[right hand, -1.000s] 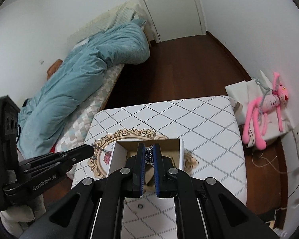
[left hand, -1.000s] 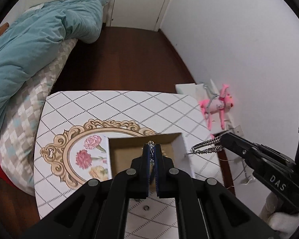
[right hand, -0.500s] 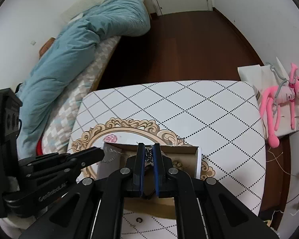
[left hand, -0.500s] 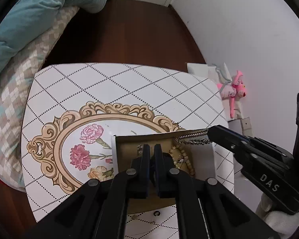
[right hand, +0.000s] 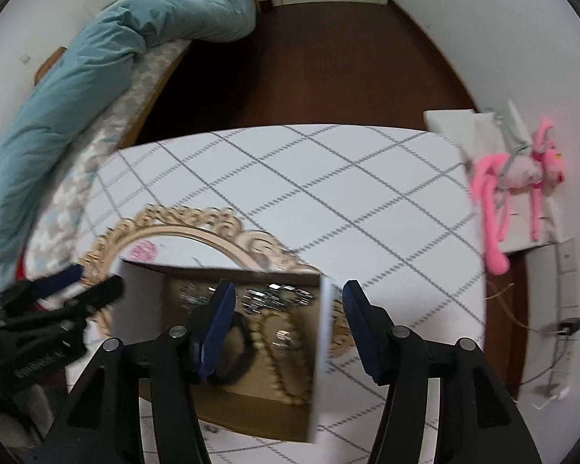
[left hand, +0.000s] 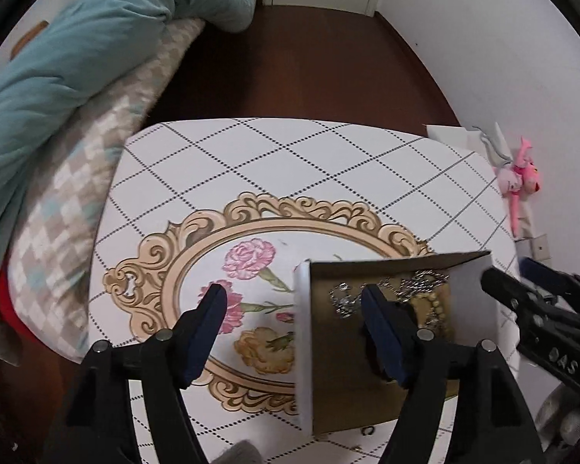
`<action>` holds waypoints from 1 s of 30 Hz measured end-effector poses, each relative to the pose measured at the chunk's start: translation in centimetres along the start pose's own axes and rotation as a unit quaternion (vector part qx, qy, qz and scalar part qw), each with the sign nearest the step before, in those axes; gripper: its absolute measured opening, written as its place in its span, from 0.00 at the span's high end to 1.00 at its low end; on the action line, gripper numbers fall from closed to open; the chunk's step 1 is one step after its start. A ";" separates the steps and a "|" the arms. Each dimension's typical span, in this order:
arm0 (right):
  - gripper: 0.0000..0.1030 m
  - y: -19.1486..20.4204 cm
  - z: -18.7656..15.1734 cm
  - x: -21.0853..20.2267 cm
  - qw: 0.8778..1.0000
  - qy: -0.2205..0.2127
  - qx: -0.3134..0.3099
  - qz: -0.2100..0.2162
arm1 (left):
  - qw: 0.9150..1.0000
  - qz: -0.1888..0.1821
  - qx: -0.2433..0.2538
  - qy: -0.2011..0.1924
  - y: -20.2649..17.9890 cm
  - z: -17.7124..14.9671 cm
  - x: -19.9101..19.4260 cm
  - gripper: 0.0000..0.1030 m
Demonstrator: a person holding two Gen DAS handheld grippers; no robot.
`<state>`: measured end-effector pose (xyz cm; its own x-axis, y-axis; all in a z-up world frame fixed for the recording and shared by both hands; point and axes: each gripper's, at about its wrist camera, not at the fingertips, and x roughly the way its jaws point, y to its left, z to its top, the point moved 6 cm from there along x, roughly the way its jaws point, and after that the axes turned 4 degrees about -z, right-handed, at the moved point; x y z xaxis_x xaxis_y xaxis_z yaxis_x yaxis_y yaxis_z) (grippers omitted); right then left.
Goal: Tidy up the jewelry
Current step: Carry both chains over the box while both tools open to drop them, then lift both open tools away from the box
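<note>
Both grippers' fingers (left hand: 212, 309) now parted; chain (left hand: 421, 280) dropped.

The white tabletop with its dotted black diamond grid (left hand: 290, 162) carries a printed gold scrollwork oval frame (left hand: 197, 247) around pink carnations (one bloom is yellow-tan). The open cardboard box (left hand: 303, 348) is white outside and brown within, holding a silver chain (left hand: 421, 282) and a beige bead string (right hand: 278, 352). A teal quilted duvet (left hand: 96, 38) covers a beige-and-white checked mattress (left hand: 77, 193). A pink plush toy (right hand: 498, 189) hangs against the white wall.
</note>
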<state>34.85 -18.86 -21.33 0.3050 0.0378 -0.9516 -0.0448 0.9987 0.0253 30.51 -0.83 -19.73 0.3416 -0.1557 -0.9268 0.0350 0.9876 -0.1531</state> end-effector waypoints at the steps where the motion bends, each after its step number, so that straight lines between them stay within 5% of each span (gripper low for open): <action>1: 0.17 -0.2 -0.5 -0.1 1.000 -0.003 -0.001 -0.012 | 1.000 0.008 0.003 -0.010 0.1 -0.4 -0.1 0.23; 5: 0.06 -0.6 -2.6 -0.4 0.999 -0.014 -0.011 -0.049 | 0.999 0.029 0.011 -0.033 0.1 -1.9 -0.3 0.00; 18: 0.00 -0.9 -6.5 -2.1 0.997 -0.037 -0.001 -0.071 | 0.997 0.043 0.012 -0.056 -0.8 -4.6 -1.9 0.00; 30: 0.00 -1.0 -9.0 -8.6 0.990 -0.111 0.016 -0.085 | 0.989 0.060 0.016 -0.131 -1.7 -7.0 -8.4 0.00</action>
<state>23.75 -20.45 -15.96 0.5074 -0.1286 -0.8520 0.0548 0.9916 -0.1170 20.98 -1.36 -14.06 0.5769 -0.0316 -0.8162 0.0084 0.9994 -0.0328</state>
